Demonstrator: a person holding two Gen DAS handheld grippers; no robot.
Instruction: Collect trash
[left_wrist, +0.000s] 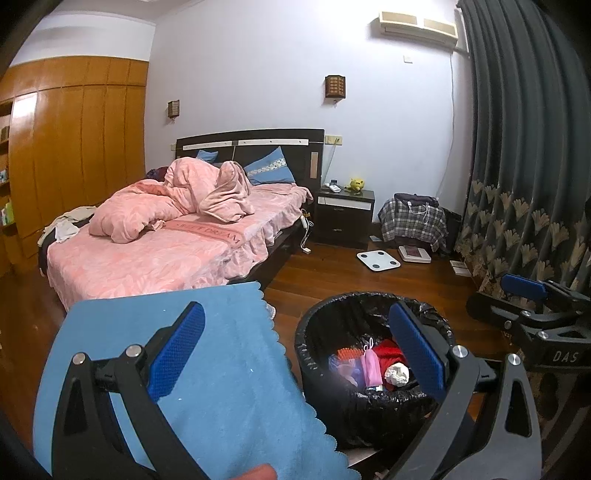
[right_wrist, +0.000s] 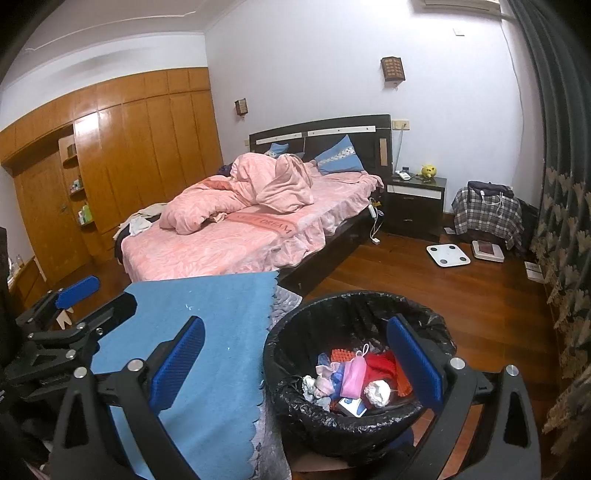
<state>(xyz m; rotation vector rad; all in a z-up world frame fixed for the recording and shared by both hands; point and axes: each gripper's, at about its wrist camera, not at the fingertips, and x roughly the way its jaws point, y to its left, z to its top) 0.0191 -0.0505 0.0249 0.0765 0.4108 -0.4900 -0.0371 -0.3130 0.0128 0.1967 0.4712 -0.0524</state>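
The black-bagged trash bin (right_wrist: 354, 373) stands on the floor right of the blue-clothed table (right_wrist: 207, 332), already holding crumpled paper (right_wrist: 377, 392) and wrappers. Left gripper (left_wrist: 295, 354) and right gripper (right_wrist: 295, 358) both gape wide, empty. The table looks cleared; collecting seems nearly done.

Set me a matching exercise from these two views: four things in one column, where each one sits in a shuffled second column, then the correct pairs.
Things:
1. crumpled white paper
2. yellow toy
3. white scale
4. pink quilt

Places:
A. on the wooden floor
B. piled on the bed
C. inside the black-lined trash bin
D. on top of the dark nightstand

Pairs: 1-C, 2-D, 3-A, 4-B
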